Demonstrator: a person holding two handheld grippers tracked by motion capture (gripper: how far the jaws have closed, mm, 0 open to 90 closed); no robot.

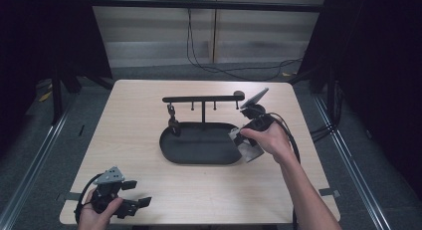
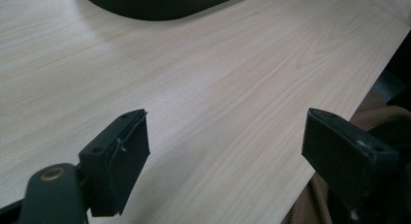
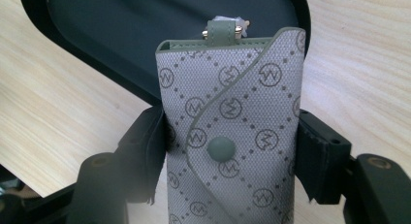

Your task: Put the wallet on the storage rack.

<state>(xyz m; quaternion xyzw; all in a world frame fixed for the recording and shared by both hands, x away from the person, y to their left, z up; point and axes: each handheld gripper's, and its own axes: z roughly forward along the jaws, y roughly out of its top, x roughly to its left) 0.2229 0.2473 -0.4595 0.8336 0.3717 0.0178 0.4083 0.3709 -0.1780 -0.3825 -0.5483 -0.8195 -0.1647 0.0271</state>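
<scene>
Grey monogram fabric marks the key pouch [image 3: 230, 132], which is clamped across its width between the jaws of the right hand-held gripper [image 3: 231, 153]; the pads are pressed on both side edges, level with the round snap button [image 3: 221, 149]. The pouch's long axis is seen to run straight out along the jaws, its strap end with the small metal fittings pointing away from the hand-held gripper and out over the rim of the black oval tray [image 3: 97, 49]. In the high view the pouch [image 1: 247, 146] is held just above the tray's right end [image 1: 199, 158], and the black hanger bar with its hooks [image 1: 201, 99] lies beyond the hand-held gripper [image 1: 244, 140], above the tray's far edge. Any hanging move is judged to turn on that strap end being carried forward and up from the right hand-held gripper toward a hook. The left hand-held gripper [image 2: 225, 151] is held with its jaws wide apart and nothing between them, low over the bare worktop [image 2: 218, 73] at its near left corner, well apart from the pouch; the right hand is plainly the nearer one.
</scene>
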